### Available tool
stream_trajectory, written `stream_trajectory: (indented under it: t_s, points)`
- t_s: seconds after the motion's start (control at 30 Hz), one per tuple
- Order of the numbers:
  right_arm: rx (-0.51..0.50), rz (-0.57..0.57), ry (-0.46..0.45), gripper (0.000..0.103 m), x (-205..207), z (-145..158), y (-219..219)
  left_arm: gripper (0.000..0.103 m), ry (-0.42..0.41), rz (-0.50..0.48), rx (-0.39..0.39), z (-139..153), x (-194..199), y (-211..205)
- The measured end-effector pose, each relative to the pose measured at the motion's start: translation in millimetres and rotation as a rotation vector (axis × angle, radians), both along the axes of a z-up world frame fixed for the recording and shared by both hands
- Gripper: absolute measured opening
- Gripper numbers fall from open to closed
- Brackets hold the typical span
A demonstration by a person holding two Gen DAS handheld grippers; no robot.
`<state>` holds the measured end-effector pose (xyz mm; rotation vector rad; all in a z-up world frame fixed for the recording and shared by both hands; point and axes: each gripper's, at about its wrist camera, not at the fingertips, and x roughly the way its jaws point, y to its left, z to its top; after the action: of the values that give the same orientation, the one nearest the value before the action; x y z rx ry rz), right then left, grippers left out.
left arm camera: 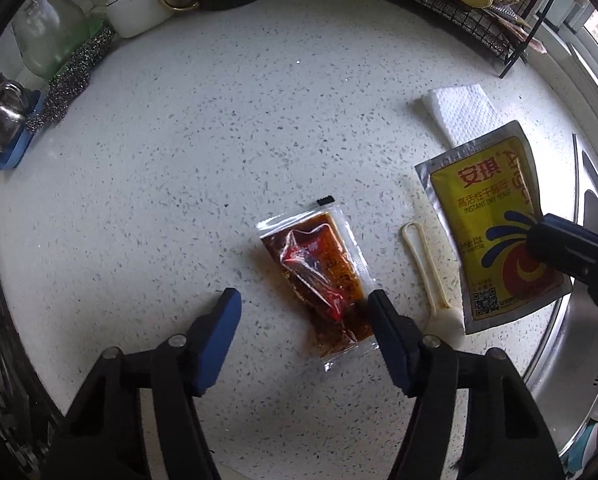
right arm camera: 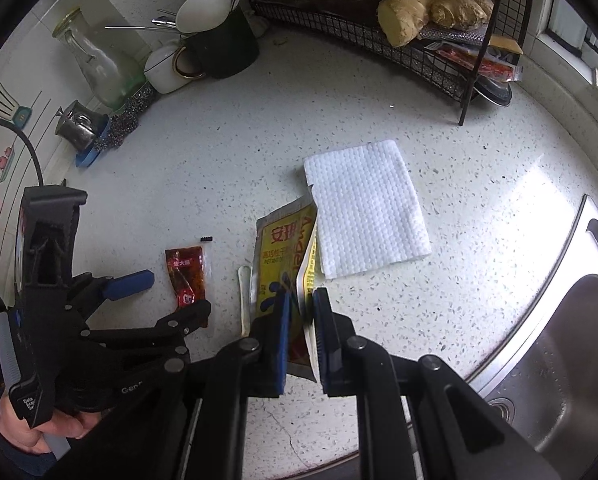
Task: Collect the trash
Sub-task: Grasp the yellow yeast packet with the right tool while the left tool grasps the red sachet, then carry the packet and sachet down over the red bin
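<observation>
Sauce packet (left arm camera: 319, 280) lies touching the left gripper's (left arm camera: 303, 300) right finger.

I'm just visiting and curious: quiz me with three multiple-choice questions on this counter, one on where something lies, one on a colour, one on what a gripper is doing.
1. Where does the small plastic spoon lie?
A. in the sink
B. between the chili oil sachet and the yellow yeast packet
C. on the paper towel

2. What colour are the gripper pads?
A. blue
B. red
C. green

3. What is the right gripper doing?
A. hanging open
B. clamping the yeast packet
C. holding the spoon

Answers: 1 B, it lies on the counter between both packets. 2 A, the pads show blue. 3 B, the packet sits pinched between its pads.
</observation>
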<state>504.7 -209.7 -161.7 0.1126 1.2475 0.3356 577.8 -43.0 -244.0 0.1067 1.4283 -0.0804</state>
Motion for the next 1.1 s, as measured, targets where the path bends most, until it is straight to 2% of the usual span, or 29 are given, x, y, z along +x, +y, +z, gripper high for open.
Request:
stream_trajectory:
  t_s: [0.07,0.1,0.23,0.47,0.73,0.93,1.1]
  points:
    - [0.009,0.001,0.001,0.011,-2,-1,-2,0.044,-0.011,-0.012,-0.005,3,-1,-5]
    - [0.013,0.001,0.001,0.011,-4,-2,-2,0.029,-0.015,-0.009,-0.008,4,-1,-7]
    - [0.031,0.007,0.000,0.011,-13,-2,-5,0.012,-0.017,-0.003,-0.012,6,-1,-13]
    - [0.030,0.010,-0.049,0.010,-34,21,-4,0.010,-0.046,-0.010,-0.030,28,-29,-10]
    - [0.021,0.012,-0.142,0.010,-85,58,25,0.010,-0.139,-0.053,-0.060,84,-74,11]
    - [-0.001,-0.001,-0.201,0.009,-134,78,57,0.010,-0.204,-0.092,-0.084,119,-129,42]
    - [-0.012,-0.027,-0.226,0.009,-178,87,83,0.010,-0.228,-0.124,-0.098,127,-178,70]
